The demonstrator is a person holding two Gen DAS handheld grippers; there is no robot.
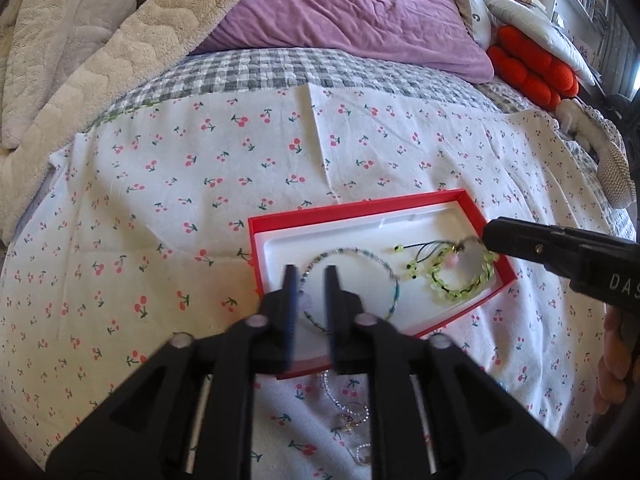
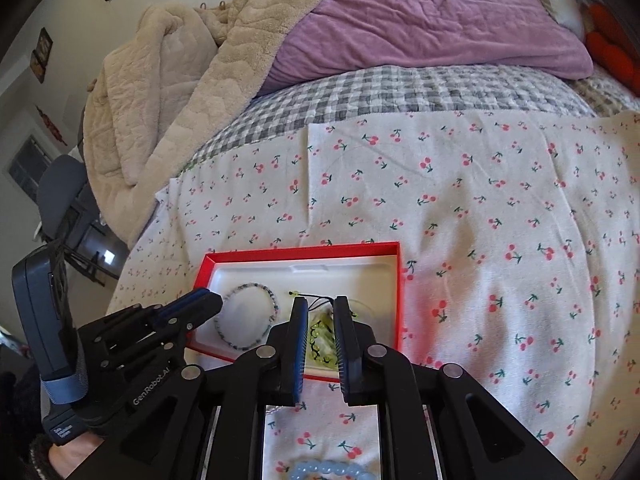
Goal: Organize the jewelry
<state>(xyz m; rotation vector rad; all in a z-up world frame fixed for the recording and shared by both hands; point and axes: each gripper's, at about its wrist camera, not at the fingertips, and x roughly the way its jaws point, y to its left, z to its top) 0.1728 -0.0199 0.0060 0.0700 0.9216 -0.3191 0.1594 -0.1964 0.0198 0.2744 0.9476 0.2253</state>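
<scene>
A red box with a white tray lies on the cherry-print cloth. Inside lie a blue-white bead bracelet and a green bead bracelet with black cord. My left gripper is open and empty, above the blue-white bracelet. My right gripper is open and empty over the green bracelet; it shows in the left wrist view with its tip at the cord. Loose small pieces lie on the cloth near the box. A light blue bead bracelet lies near me.
The cherry-print cloth covers a grey checked quilt. A purple pillow, a beige blanket and a red cushion lie behind. A chair stands left of the bed.
</scene>
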